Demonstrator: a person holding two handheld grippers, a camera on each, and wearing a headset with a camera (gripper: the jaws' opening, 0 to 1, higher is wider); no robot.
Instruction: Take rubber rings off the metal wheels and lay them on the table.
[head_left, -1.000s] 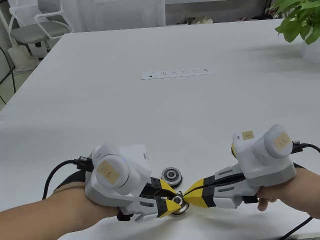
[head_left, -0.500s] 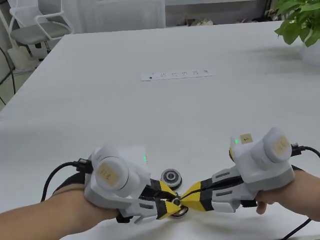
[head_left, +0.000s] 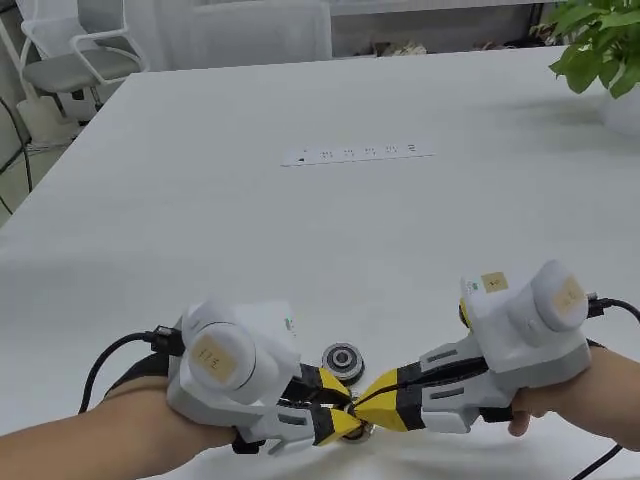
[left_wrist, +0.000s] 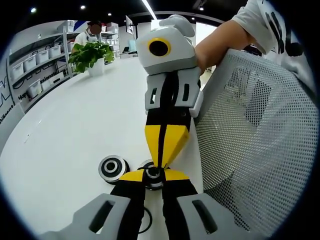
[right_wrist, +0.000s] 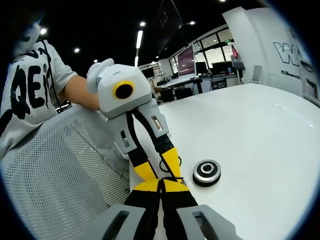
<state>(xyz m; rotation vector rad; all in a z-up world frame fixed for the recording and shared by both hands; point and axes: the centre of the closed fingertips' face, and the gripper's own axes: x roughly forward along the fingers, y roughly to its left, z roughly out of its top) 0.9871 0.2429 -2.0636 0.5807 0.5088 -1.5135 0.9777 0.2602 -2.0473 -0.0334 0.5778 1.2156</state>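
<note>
Left gripper (head_left: 343, 422) low over the front edge of the white bench (head_left: 300, 230), its fingers clamped on a metal wheel (left_wrist: 152, 174), right gripper (right_wrist: 161, 184) with fingers closed together, tips touching this wheel, second wheel (head_left: 343, 358) lying just beside.

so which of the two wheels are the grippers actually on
The near wheel: the left gripper and right gripper meet tip to tip on it. The far wheel lies free on the table just beyond them, touched by neither.
</note>
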